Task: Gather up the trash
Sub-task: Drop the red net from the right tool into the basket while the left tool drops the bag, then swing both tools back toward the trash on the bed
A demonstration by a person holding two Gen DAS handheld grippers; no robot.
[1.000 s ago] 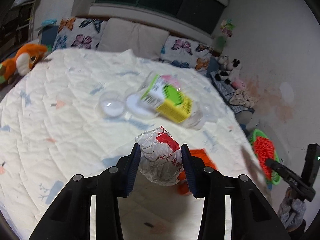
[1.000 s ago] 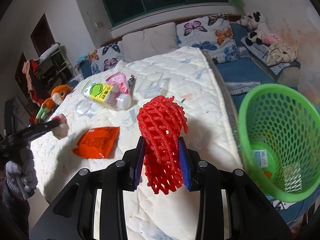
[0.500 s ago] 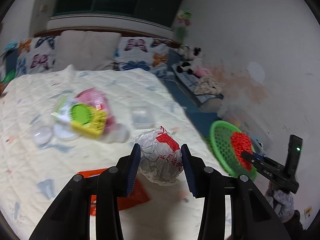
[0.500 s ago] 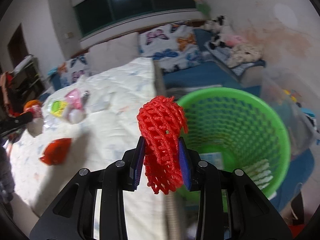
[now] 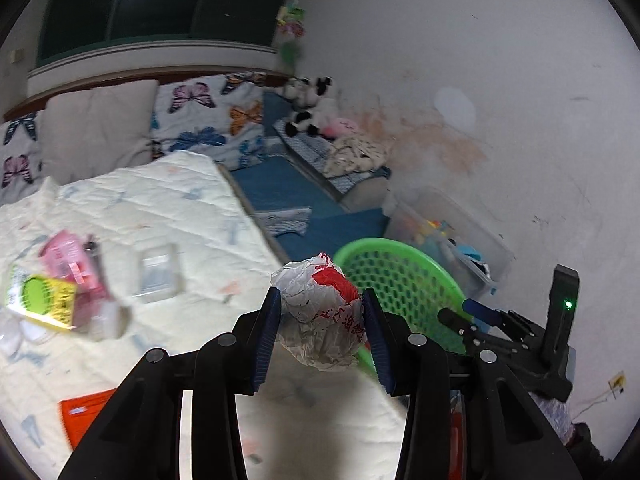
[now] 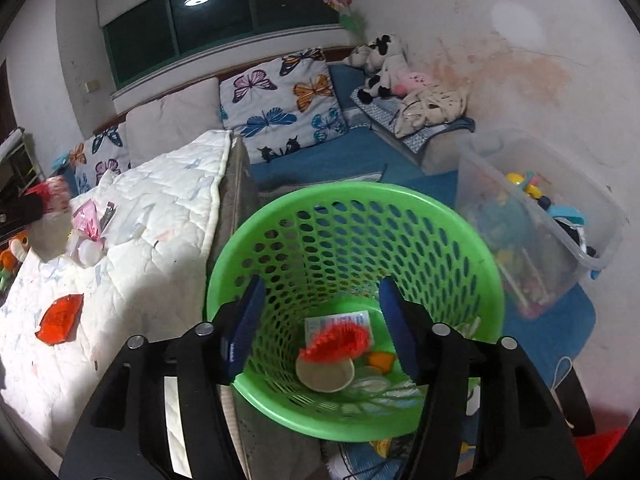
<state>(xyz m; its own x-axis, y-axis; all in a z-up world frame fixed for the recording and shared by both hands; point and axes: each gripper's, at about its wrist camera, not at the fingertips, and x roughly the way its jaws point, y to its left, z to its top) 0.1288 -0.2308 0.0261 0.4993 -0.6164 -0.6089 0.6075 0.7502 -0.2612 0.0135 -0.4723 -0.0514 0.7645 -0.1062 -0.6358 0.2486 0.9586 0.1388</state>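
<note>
My right tongs (image 6: pixel 320 316) have just spread, empty, above the green basket (image 6: pixel 480 276); the red foam net (image 6: pixel 334 340), blurred, seems inside. My left tongs (image 5: pixel 318 316) pinch the crumpled wrapper (image 5: pixel 320 316), next in.

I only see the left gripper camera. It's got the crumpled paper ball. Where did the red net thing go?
Observer: The red foam net lies at the bottom of the green basket; the right gripper has just been opening, with nothing between its pads.
Operator: What else is in there?
Observer: A round pale lid under the net and an orange scrap beside it.
Operator: Is my hand close?
Observer: The left gripper holds the paper ball above the bed's edge, not yet above the basket.
</note>
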